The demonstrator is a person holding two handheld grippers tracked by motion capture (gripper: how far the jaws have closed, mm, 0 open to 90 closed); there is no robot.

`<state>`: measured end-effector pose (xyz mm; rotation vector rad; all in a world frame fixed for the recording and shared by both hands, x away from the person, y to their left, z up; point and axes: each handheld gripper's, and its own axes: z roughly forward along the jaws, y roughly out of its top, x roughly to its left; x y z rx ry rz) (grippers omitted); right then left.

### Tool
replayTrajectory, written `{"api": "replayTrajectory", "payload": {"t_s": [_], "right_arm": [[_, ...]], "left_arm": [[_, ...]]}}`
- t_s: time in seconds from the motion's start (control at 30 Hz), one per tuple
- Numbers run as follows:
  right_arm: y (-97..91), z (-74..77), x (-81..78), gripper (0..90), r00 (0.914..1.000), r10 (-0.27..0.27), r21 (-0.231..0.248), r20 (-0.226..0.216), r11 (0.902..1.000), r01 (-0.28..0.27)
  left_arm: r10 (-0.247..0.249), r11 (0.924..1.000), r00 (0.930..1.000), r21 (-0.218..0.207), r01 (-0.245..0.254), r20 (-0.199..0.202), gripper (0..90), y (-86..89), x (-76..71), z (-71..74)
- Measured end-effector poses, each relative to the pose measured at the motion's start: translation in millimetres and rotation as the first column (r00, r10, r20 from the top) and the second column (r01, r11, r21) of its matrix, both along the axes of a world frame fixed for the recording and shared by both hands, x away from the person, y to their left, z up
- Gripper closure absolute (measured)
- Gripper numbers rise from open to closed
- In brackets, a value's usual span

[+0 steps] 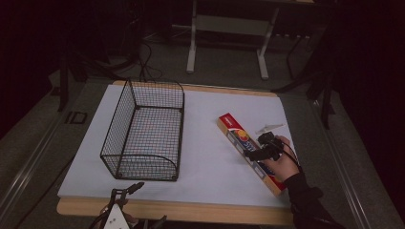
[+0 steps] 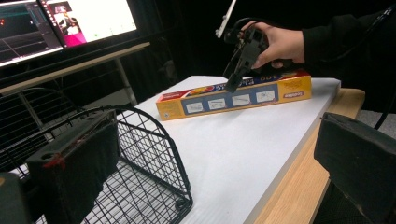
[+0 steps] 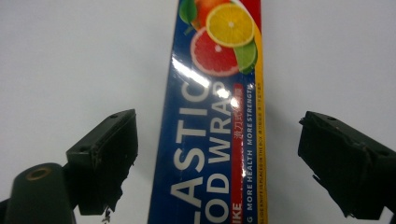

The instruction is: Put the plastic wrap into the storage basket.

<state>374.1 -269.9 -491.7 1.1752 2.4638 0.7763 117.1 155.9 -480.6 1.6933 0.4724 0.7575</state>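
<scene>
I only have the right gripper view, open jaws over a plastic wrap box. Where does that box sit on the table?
Observer: The plastic wrap box lies diagonally on the white board's right half.
Operator: Is there a container nearby?
Observer: Yes, a black wire basket stands on the board's left half, apart from the box.
Operator: Where's the other gripper?
Observer: The left gripper sits at the table's near edge, in front of the basket, jaws open and holding nothing.

Wire basket (image 1: 143,133), monitors (image 2: 70,21), white table (image 1: 210,171)

Black sleeve (image 1: 305,200); black two-jawed tool (image 1: 260,152), trailing cable.
</scene>
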Motion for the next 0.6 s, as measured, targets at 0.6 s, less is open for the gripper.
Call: {"api": "replayTrajectory", "payload": {"t_s": [0.6], "right_arm": [[10.6, -15.6, 12.3, 28.4, 0.9888, -0.037, -0.129, -0.144, 0.9915, 0.018]], "left_arm": [[-0.011, 0.9998, 0.9999, 0.016, 0.011, -0.001, 1.0, -1.4, -0.2, -0.7]]}}
